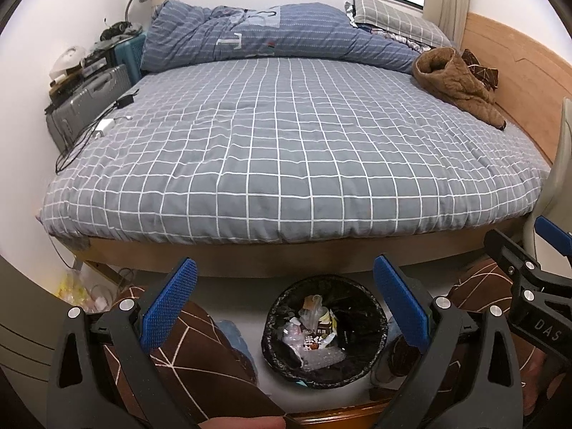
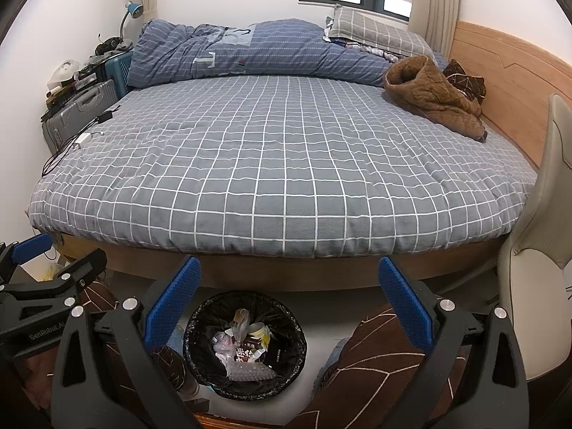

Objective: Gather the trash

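Bin (image 1: 323,332) below, between gripper (image 1: 284,304) fingers.

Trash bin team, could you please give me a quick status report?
Both claws, left and right, open and empty. Trash bin on floor below, holding wrappers. Nothing in the way.

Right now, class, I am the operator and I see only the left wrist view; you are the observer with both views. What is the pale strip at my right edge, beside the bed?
Observer: The right wrist view shows much more of it. It is a cream chair with a padded back, standing to the right of the bed.
Operator: How does my own gripper look from outside?
Observer: The left gripper sits at that view's left edge, to the left of the trash bin. Its body carries white lettering that starts "GenRobot".
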`<move>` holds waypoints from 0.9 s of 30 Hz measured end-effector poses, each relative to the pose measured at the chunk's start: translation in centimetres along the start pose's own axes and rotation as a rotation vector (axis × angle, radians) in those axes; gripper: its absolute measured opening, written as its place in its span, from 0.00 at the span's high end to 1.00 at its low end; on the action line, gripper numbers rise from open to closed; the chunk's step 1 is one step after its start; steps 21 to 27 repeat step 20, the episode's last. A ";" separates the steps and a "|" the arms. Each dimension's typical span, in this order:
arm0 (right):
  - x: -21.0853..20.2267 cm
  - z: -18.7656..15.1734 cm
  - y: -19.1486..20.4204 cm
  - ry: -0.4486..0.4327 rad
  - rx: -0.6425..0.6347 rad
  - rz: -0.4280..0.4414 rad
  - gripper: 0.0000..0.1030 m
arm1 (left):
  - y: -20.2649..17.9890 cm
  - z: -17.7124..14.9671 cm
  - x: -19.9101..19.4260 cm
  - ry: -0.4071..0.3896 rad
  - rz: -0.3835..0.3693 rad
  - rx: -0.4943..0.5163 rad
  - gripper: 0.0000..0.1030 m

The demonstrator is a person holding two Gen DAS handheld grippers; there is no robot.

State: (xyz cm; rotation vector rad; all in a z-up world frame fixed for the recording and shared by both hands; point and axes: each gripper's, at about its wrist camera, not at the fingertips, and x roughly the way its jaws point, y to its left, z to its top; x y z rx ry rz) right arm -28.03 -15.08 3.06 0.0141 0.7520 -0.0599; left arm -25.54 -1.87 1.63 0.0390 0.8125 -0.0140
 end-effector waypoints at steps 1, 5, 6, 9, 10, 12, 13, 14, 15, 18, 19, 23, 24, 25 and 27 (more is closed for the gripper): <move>0.1 0.0 0.0 0.001 -0.001 0.000 0.07 | 0.0 0.0 0.0 0.000 -0.005 0.001 0.06; 0.2 0.0 0.1 0.002 -0.004 0.001 0.07 | -0.2 -0.1 0.5 0.018 -0.008 0.008 0.06; 0.2 0.0 0.1 0.001 -0.003 0.001 0.07 | -0.2 -0.2 0.5 0.019 -0.010 0.004 0.06; 0.2 -0.1 0.1 0.001 -0.003 0.002 0.07 | -0.1 -0.2 0.5 0.019 -0.022 -0.002 0.06; 0.2 -0.1 0.1 0.001 -0.002 0.003 0.07 | 0.0 -0.2 0.5 0.020 -0.020 0.001 0.06; 0.2 0.0 0.1 0.001 -0.001 0.003 0.07 | -0.1 -0.1 0.6 0.021 -0.013 0.007 0.06; 0.2 -0.1 0.2 -0.002 -0.003 0.003 0.07 | 0.0 -0.2 0.6 0.022 -0.018 0.004 0.06; 0.2 0.0 0.1 -0.002 -0.003 0.004 0.07 | 0.0 -0.2 0.6 0.025 -0.024 -0.001 0.06; 0.3 0.0 0.1 -0.003 -0.003 0.005 0.07 | 0.1 -0.1 0.7 0.027 -0.025 -0.004 0.06; 0.2 0.0 0.0 -0.006 -0.004 0.010 0.07 | 0.1 -0.2 0.7 0.026 -0.025 -0.003 0.06; 0.2 0.0 0.0 -0.006 -0.002 0.010 0.07 | 0.0 -0.2 0.6 0.027 -0.022 -0.005 0.06; 0.2 0.0 -0.1 -0.006 -0.003 0.011 0.07 | 0.1 -0.2 0.7 0.027 -0.023 -0.006 0.06; 0.2 0.0 -0.1 -0.006 -0.003 0.011 0.07 | 0.1 -0.2 0.7 0.027 -0.023 -0.006 0.06; 0.2 0.0 -0.1 -0.006 -0.003 0.011 0.07 | 0.1 -0.2 0.7 0.027 -0.023 -0.006 0.06; 0.2 0.0 -0.1 -0.006 -0.003 0.011 0.07 | 0.1 -0.2 0.7 0.027 -0.023 -0.006 0.06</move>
